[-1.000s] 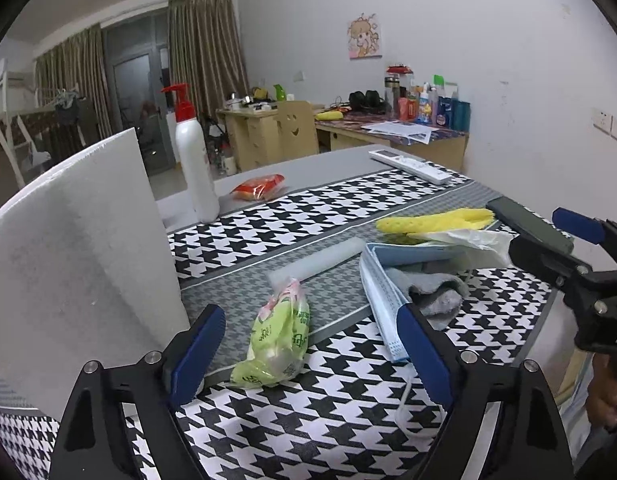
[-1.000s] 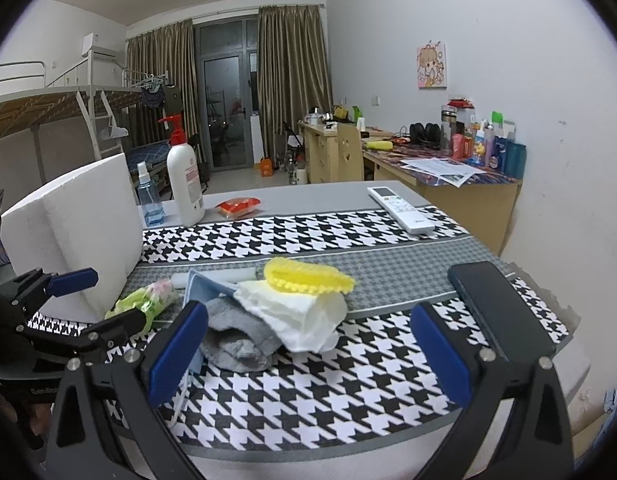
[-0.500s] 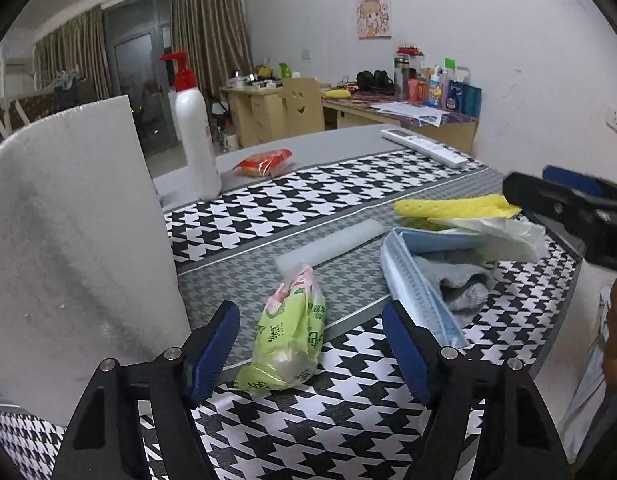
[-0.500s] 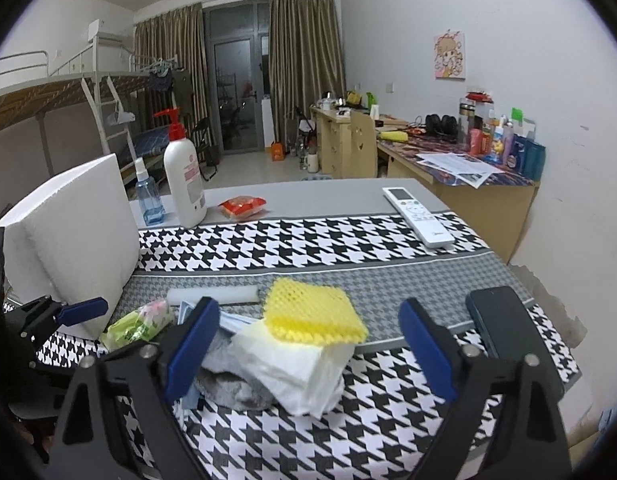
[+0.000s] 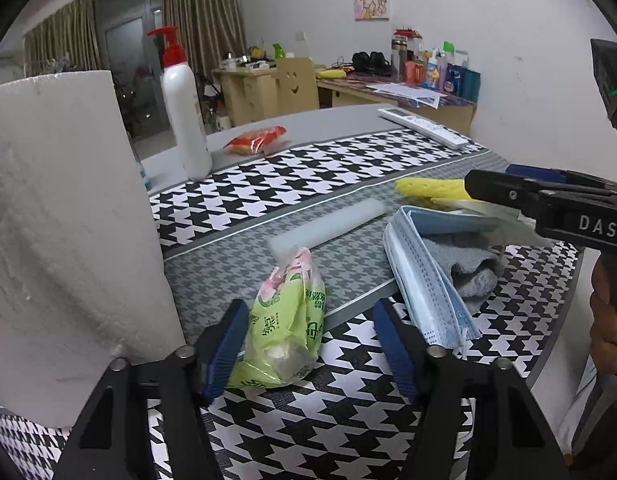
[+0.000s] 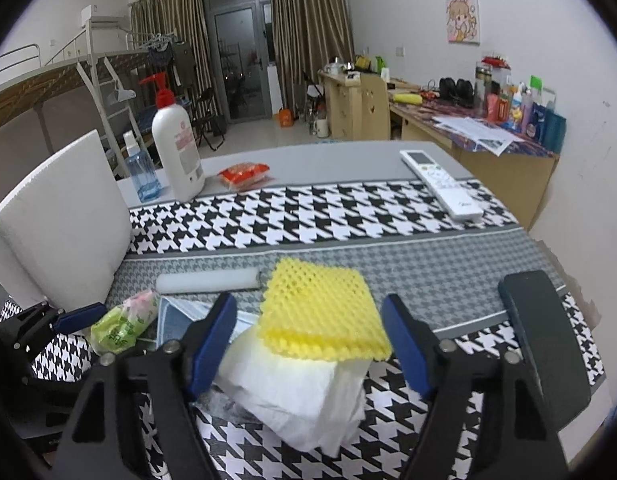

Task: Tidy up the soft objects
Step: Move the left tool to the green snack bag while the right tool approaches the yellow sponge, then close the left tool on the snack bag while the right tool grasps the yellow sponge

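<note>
A green tissue pack point(image 5: 286, 320) lies on the houndstooth cloth between the fingers of my open left gripper point(image 5: 308, 344); the left pad is close to it. It also shows in the right wrist view point(image 6: 122, 322). To its right lie blue face masks point(image 5: 424, 276), a grey sock point(image 5: 472, 268) and a white foam roll point(image 5: 328, 226). My open right gripper point(image 6: 310, 344) straddles a yellow foam net point(image 6: 320, 312) lying on white tissue point(image 6: 300, 396). The yellow net point(image 5: 428, 189) also shows in the left wrist view, partly behind the right gripper.
A big white foam block point(image 5: 64, 232) stands at the left. A lotion pump bottle point(image 6: 176, 148), a small spray bottle point(image 6: 140, 172), a red snack pack point(image 6: 244, 171) and a white remote point(image 6: 440, 186) are at the back. A black phone point(image 6: 542, 340) lies at the right table edge.
Both grippers have moved forward and down: the left now brackets the green tissue pack, the right now brackets the yellow net. Both jaws have narrowed somewhat. No object has moved.
</note>
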Demonstrator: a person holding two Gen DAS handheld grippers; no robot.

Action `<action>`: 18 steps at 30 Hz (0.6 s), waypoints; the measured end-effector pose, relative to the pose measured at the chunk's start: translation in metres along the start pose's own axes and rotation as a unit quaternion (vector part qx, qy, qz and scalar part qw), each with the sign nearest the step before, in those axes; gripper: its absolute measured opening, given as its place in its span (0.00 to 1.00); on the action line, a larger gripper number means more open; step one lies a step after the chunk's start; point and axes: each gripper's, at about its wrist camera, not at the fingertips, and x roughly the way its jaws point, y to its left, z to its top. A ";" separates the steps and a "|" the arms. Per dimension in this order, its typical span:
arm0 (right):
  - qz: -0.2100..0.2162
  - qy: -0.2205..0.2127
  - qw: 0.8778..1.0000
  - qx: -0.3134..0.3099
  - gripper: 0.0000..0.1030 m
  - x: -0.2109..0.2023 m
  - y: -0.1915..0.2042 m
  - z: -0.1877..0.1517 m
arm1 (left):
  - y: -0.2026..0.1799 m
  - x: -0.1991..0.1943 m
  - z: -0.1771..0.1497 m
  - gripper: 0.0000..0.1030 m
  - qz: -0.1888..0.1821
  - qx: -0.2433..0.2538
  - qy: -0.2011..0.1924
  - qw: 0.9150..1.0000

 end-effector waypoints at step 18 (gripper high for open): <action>-0.012 0.032 0.999 0.011 0.16 0.006 -0.008 -0.007 | 0.002 0.008 -0.001 0.26 -0.013 -0.008 0.030 0.999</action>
